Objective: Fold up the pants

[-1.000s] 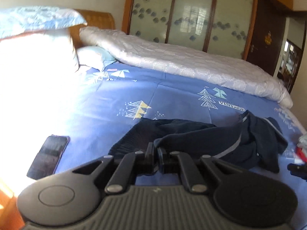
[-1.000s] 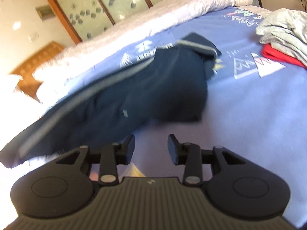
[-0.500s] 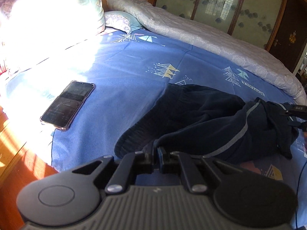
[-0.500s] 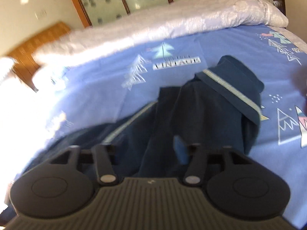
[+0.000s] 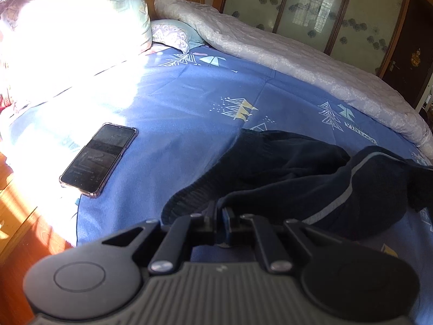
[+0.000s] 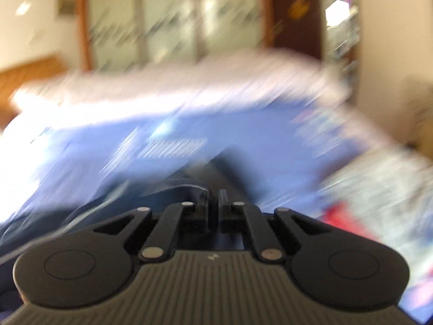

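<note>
Dark navy pants [image 5: 284, 168] with a grey side stripe lie crumpled on the blue bed sheet [image 5: 189, 86]. My left gripper [image 5: 219, 211] is shut on a fold of the pants at their near edge. The right wrist view is heavily blurred. There my right gripper [image 6: 213, 197] has its jaws closing to a thin slit, and the dark pants cloth [image 6: 211, 173] is pinched between them and stretches away from the fingertips.
A phone [image 5: 98, 157] lies on the sheet near the bed's left edge, above the wooden floor [image 5: 16, 216]. Pillows [image 5: 81, 27] and a pale quilt [image 5: 297, 62] line the far side. A blurred pile of grey and red clothes [image 6: 379, 184] lies at the right.
My right gripper's jaws stood wide apart over the pants and are now closed on the cloth, and its view has swung up and blurred. The left gripper tipped downward, still gripping.
</note>
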### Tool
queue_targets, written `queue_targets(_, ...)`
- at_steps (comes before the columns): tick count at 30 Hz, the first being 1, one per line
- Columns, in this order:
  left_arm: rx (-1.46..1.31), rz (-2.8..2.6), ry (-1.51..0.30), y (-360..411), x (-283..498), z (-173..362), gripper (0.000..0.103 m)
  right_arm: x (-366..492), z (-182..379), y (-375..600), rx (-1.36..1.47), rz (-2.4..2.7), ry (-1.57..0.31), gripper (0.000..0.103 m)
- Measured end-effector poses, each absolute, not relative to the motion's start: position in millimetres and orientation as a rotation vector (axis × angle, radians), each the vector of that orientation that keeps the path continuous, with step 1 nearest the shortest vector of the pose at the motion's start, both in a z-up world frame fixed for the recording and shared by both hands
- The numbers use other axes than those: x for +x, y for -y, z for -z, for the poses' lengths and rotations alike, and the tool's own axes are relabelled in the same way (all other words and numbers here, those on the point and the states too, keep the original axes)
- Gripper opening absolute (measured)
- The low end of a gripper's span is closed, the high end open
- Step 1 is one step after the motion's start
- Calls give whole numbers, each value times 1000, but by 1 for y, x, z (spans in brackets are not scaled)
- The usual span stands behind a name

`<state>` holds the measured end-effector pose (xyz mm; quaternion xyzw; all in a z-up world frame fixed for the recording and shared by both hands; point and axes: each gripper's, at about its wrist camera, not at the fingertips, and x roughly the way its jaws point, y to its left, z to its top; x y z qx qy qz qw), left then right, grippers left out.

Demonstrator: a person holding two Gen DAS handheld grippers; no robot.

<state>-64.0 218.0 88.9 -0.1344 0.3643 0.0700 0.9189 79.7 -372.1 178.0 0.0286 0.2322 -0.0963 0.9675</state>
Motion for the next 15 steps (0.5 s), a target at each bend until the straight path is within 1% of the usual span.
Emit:
queue_targets(2, -269, -161, -754, -216, -61, -85, 5, 41, -200, 420, 16, 344, -387, 8)
queue_targets(5, -240, -186, -787, -211, -56, -70, 6, -11, -200, 494, 15, 568, -356, 8)
queue_targets(7, -239, -154, -832, -210, -52, -53, 10, -46, -183, 541, 95, 683, -393, 9)
queue_targets(10, -219, -152, -910, -202, -49, -34, 10, -86, -136, 580, 221, 761, -491, 9)
queue_targets(12, -203, -157, -914, -200, -51, -35, 11, -100, -106, 582, 226, 807, -558, 8)
queue_targets(15, -241, -130, -901, -207, -51, -48, 12, -86, -85, 583, 345, 829, -565, 8)
